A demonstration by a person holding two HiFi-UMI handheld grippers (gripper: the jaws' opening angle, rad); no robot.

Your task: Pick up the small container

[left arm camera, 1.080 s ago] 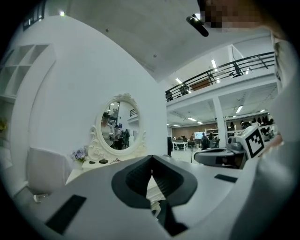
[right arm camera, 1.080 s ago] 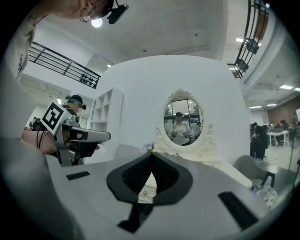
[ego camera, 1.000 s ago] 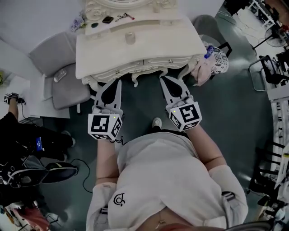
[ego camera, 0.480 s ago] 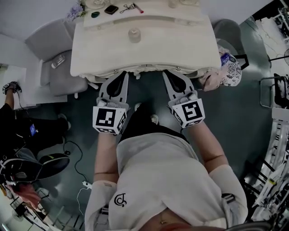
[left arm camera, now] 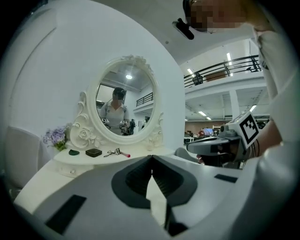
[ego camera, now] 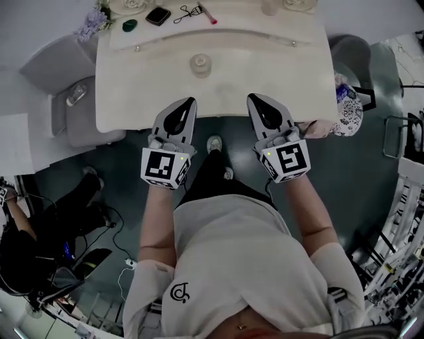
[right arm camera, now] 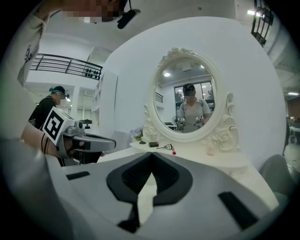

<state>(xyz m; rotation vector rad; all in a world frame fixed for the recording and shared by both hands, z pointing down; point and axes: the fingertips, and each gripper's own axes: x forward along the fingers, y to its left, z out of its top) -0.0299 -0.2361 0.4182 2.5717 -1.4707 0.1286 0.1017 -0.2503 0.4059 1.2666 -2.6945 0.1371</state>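
Observation:
The small container [ego camera: 201,64], a pale round jar with a lid, stands on the cream dressing table [ego camera: 132,79], about mid-table. My left gripper [ego camera: 190,100] is over the table's front edge, a little short of the jar and slightly to its left. Its jaws meet at the tip, shut and empty [left arm camera: 151,157]. The right gripper [ego camera: 255,98] is level with it, to the jar's right and nearer me, also shut with nothing held [right arm camera: 151,153]. In both gripper views the jaws hide the jar.
An oval mirror [left arm camera: 124,110] rises at the table's back. Its raised shelf holds purple flowers [ego camera: 91,23], a green piece [ego camera: 129,26], a black box [ego camera: 158,15], an eyelash curler [ego camera: 187,11] and another pale jar [ego camera: 268,8]. A grey chair [ego camera: 63,86] stands left.
Both grippers have moved forward together, from in front of the table's edge to over its front part. The jar is now closer to their tips. Both stayed shut.

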